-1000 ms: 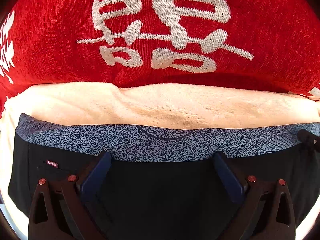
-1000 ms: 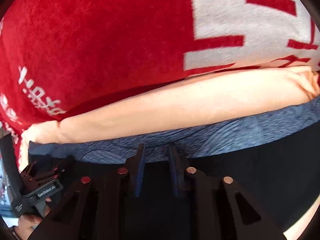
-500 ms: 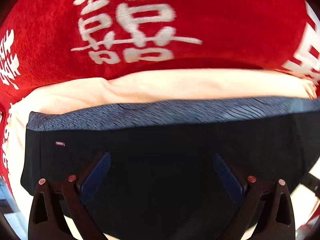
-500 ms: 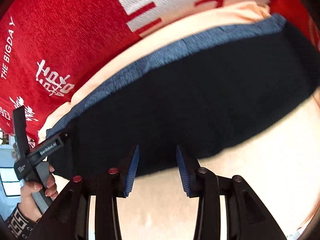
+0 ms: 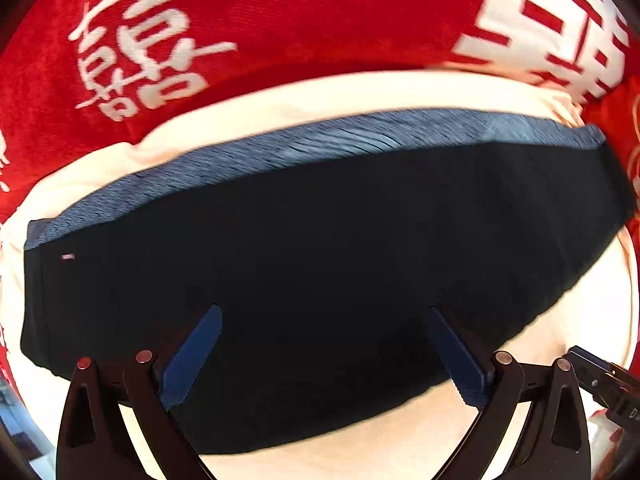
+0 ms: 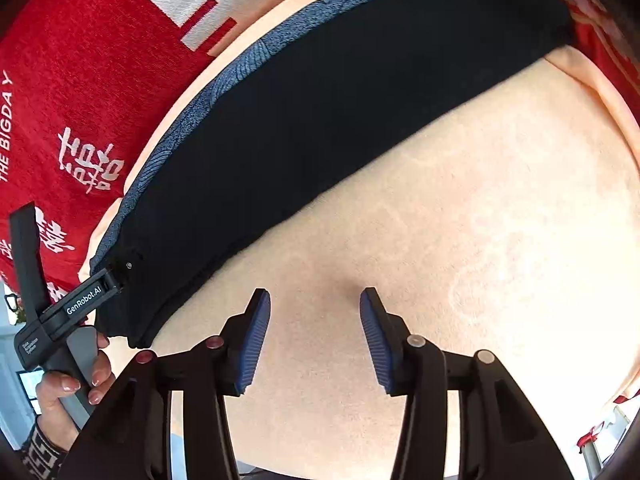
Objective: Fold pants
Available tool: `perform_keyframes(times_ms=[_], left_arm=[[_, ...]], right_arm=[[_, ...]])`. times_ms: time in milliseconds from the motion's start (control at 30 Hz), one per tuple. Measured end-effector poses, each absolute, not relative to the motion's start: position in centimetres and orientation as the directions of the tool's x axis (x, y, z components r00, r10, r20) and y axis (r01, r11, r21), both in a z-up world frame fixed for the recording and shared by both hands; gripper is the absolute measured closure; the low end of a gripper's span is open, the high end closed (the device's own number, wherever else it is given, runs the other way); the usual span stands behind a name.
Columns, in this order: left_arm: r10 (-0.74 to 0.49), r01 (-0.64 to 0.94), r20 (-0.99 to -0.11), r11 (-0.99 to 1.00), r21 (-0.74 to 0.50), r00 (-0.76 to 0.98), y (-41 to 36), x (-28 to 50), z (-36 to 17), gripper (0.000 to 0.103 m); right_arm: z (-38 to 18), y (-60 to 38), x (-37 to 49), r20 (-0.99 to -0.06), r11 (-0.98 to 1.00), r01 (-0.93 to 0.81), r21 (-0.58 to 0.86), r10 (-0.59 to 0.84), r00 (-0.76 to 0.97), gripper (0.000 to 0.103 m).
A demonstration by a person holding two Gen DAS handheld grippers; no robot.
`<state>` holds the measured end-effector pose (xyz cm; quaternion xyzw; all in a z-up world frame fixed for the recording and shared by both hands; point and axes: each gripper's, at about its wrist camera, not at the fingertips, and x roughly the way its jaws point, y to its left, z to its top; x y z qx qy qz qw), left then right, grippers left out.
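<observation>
Your left claw stayed wide over the folded black pants with a speckled blue waistband. Your right claw had let go, opened partway, and drawn back over the peach towel.

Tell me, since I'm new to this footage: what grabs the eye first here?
The folded black pants with their blue-grey waistband lie across the middle of a peach towel. Behind them spreads a bright red blanket with bold white characters. The left hand-held gripper hangs open over the pants; the right hand-held gripper, open, is over bare towel.
</observation>
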<state>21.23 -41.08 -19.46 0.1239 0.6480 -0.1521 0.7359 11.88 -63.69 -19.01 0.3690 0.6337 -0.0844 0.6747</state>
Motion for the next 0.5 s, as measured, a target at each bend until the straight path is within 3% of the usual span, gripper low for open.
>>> perform_keyframes(times_ms=[500], left_arm=[[-0.026, 0.427, -0.999, 0.904, -0.01, 0.031, -47.7, 13.4, -21.1, 0.0]], right_arm=[[-18.9, -64.3, 8.8, -0.897, 0.676, 0.6, 0.429, 0.396, 0.196, 0.036]])
